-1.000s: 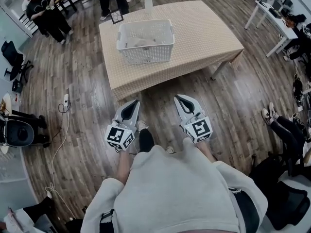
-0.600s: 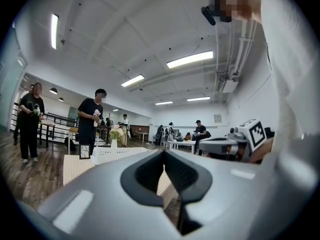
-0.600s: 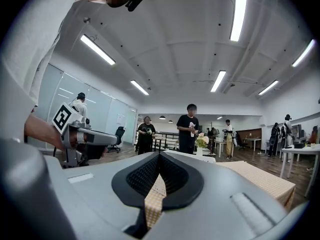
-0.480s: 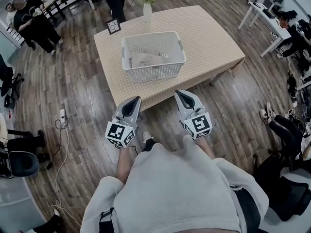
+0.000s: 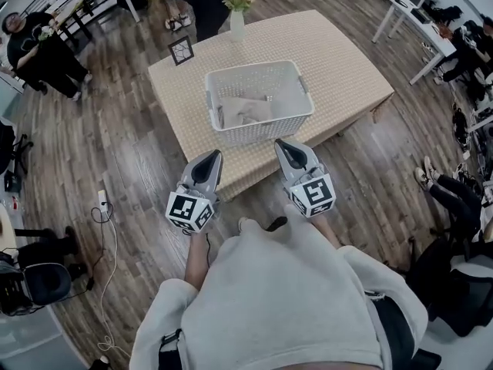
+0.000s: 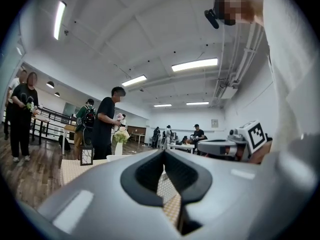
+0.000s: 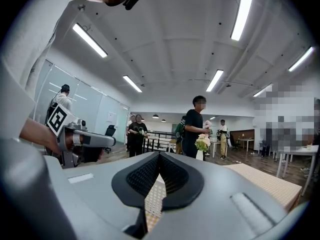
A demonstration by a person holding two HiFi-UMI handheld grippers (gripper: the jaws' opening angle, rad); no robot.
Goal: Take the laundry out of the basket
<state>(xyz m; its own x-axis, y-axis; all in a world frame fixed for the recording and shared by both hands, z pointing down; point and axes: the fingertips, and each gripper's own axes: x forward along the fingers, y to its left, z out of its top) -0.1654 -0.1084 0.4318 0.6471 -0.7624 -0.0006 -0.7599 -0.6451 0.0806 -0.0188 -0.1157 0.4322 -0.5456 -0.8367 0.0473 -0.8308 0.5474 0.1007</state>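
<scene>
A white slatted laundry basket [image 5: 258, 126] stands on a beige checked table [image 5: 343, 64] in the head view. Pale grey laundry [image 5: 248, 112] lies crumpled in its bottom. My left gripper [image 5: 213, 156] is held level at the table's near edge, just short of the basket's left front corner. Its jaws meet at the tip with nothing between them [image 6: 163, 152]. My right gripper [image 5: 282, 144] hangs level by the basket's right front corner, also shut and empty [image 7: 159, 154]. Neither gripper touches the basket.
A vase of flowers [image 5: 238, 8] and a small framed picture [image 5: 182, 50] stand at the table's far end. People stand beyond the table [image 5: 46, 41]. A white desk [image 5: 407, 23] and a seated person's legs [image 5: 441, 195] are on the right. A cable [image 5: 104, 206] lies on the floor at left.
Both grippers have moved forward to the table's near edge, still shut. The table and basket now sit closer and lower in the head view.
</scene>
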